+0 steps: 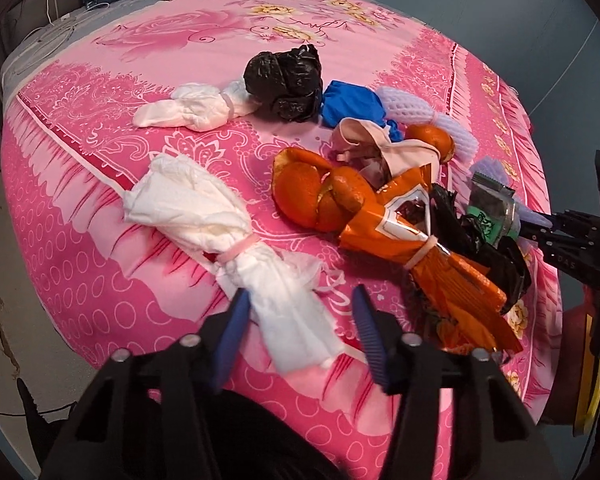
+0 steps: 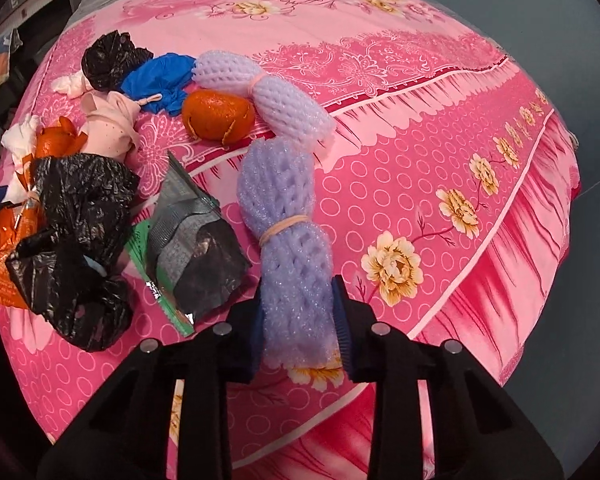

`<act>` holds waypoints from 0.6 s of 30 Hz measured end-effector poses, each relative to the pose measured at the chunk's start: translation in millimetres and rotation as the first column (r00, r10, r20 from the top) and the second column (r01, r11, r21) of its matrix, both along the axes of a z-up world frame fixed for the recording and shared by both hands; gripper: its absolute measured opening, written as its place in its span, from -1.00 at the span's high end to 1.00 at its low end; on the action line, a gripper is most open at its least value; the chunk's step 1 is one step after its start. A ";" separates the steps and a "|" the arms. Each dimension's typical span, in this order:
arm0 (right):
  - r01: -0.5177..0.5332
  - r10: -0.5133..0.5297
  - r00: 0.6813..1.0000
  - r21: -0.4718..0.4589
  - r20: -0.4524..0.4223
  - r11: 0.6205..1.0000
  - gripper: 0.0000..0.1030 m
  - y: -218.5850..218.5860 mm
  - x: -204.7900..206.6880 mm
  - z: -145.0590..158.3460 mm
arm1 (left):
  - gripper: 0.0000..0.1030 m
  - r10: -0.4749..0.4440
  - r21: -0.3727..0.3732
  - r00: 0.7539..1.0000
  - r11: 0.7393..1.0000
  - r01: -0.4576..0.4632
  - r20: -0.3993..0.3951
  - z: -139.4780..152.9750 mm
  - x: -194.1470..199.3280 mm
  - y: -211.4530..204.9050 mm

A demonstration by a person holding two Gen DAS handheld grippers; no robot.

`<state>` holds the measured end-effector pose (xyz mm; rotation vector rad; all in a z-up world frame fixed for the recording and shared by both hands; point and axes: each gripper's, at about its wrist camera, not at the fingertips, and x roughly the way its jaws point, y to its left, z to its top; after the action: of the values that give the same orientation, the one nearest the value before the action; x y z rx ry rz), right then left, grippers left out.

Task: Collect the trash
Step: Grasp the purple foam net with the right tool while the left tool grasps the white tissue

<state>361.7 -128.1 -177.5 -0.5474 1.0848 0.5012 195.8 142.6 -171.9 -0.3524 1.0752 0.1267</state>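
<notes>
Where the left wrist camera looks down along its fingers, the left gripper [image 1: 300, 320] straddles the near end of a white tissue bundle [image 1: 228, 236] tied at its waist with a pink rubber band [image 1: 238, 251]. The left blue pad touches the tissue's edge, while the right pad stands clear of it with pink cloth showing in the gap, so the gripper is half closed around the bundle but not yet clamped on it. The bundle lies on a bed covered by a pink floral sheet [image 1: 100, 184]. Beyond it sit a second white tissue bundle [image 1: 192, 108], a crumpled black plastic bag [image 1: 286, 80], a blue bag [image 1: 350, 106], orange peel [image 1: 314, 192] and an orange foil wrapper [image 1: 432, 256] bound with a band. At the right edge the right gripper [image 1: 556, 232] reaches into the pile.

In the right wrist view, the right gripper [image 2: 300, 312] is narrowed onto the near end of a lilac foam fruit net [image 2: 288, 232], both blue pads pressing its sides; a rubber band cinches the net's middle. Just left of it lie a torn silver and green packet [image 2: 196, 248] and a black bag [image 2: 80, 236]. Farther back sit a tangerine [image 2: 218, 116] touching another pale foam net [image 2: 260, 92], the blue bag [image 2: 156, 80] and a pink cloth scrap [image 2: 112, 124].
</notes>
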 end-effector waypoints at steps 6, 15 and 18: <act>0.032 -0.033 0.999 0.041 0.008 0.999 0.53 -2.6 -8.4 7.4 | 0.77 0.029 -0.051 0.999 0.998 -0.028 0.017 4.2 -5.5 10.0; 0.074 -0.082 0.996 0.167 0.040 0.983 0.54 -24.3 -28.9 52.2 | 0.83 0.019 -0.024 0.995 1.000 -0.017 0.096 26.1 -23.6 9.8; 0.086 -0.100 0.994 0.243 0.046 0.966 0.54 -37.5 -47.0 74.2 | 0.83 0.007 -0.033 0.987 0.999 -0.001 0.161 38.0 -33.9 9.3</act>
<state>314.7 -165.6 -103.3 -0.2944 0.9735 0.5235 161.9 151.9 -133.9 -0.3881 0.9172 0.0825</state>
